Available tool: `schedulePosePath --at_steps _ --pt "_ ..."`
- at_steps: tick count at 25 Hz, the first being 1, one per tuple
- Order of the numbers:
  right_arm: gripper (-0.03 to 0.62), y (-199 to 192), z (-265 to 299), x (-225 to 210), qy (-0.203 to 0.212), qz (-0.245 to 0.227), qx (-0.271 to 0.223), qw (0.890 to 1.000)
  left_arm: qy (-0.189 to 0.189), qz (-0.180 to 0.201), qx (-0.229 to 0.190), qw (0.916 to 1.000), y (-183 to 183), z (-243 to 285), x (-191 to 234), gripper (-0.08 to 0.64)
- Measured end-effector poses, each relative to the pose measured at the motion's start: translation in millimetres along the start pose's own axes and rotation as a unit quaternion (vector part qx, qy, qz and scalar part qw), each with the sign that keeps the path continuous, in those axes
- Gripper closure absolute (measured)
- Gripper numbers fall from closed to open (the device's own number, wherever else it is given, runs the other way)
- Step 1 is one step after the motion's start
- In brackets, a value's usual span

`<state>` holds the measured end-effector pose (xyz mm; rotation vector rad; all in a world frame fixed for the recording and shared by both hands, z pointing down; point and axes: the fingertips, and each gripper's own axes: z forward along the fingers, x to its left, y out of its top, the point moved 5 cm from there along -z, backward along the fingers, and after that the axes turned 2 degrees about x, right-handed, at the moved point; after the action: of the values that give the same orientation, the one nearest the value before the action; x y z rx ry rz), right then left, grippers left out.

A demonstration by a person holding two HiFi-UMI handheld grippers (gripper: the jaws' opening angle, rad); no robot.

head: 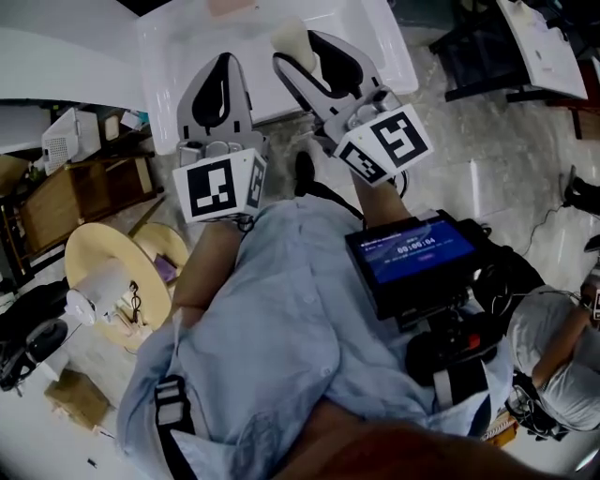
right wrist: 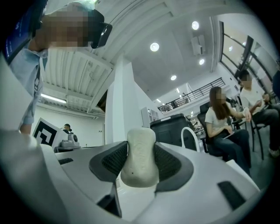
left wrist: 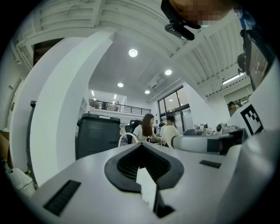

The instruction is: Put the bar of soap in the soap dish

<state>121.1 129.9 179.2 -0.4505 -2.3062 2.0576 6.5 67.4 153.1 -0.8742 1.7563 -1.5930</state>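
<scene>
The right claw (head: 302,49) is clamped on the cream, oblong bar of soap (right wrist: 140,157). The bar stands on end between the dark ribbed pads (right wrist: 111,159), with its rounded top poking out past the tips. The left claw (head: 222,66) is closed to a narrow slit and holds nothing. Both claws are held near the person's body and tilted upward, at the near edge of the white tabletop (head: 178,47). The pickup looks done, so what is left is to carry the soap over and set it down in the dish. No view shows the soap dish clearly. A pale pinkish shape (head: 230,6) at the far edge of the tabletop may be it, but I cannot tell.
</scene>
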Motion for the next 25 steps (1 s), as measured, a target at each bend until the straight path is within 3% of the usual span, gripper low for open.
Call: schedulePosePath --at_steps 17,25 --pt "0.390 -13 68 -82 0.053 0.019 0.022 0.998 0.065 0.003 0.016 0.9977 -21 81 25 0.552" --pt "0.390 -16 79 -90 0.062 0.024 0.022 0.998 0.078 0.006 0.014 0.9969 -23 88 31 0.552"
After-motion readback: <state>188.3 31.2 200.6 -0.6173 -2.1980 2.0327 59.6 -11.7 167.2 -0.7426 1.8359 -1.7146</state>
